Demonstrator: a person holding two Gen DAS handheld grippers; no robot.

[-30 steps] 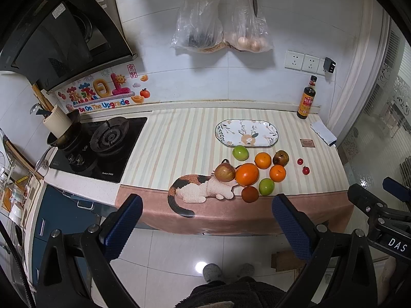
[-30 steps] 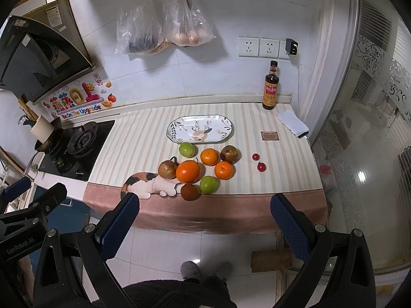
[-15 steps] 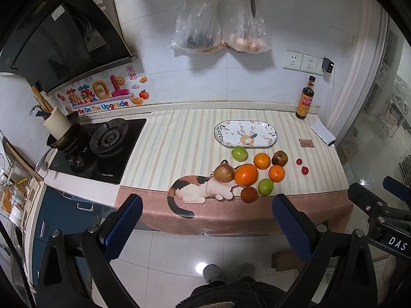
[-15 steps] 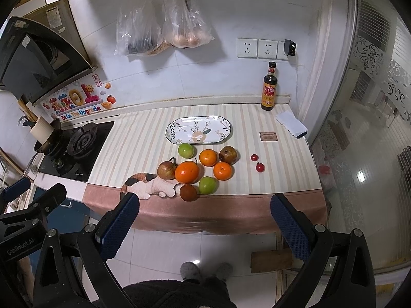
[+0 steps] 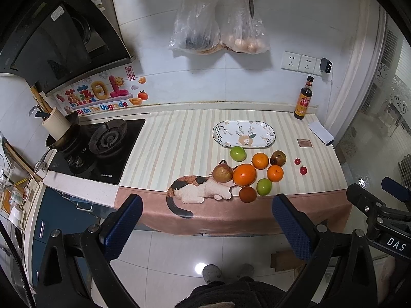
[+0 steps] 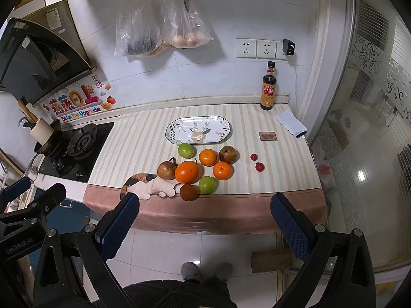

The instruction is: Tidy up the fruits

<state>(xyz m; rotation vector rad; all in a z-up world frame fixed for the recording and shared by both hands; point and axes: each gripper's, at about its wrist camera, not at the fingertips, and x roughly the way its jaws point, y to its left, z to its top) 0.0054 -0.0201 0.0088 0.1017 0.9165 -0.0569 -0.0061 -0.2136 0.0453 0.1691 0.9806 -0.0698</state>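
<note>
A person stands back from a kitchen counter with the left gripper and right gripper both spread wide and empty, held well short of the fruit. The fruit sits clustered on the striped cloth near its front edge: a large orange touching a brownish pear, two smaller oranges, two green apples and a dark round fruit (nearest the edge). Two small red fruits lie apart to the right. The oval plate lies just beyond the cluster.
</note>
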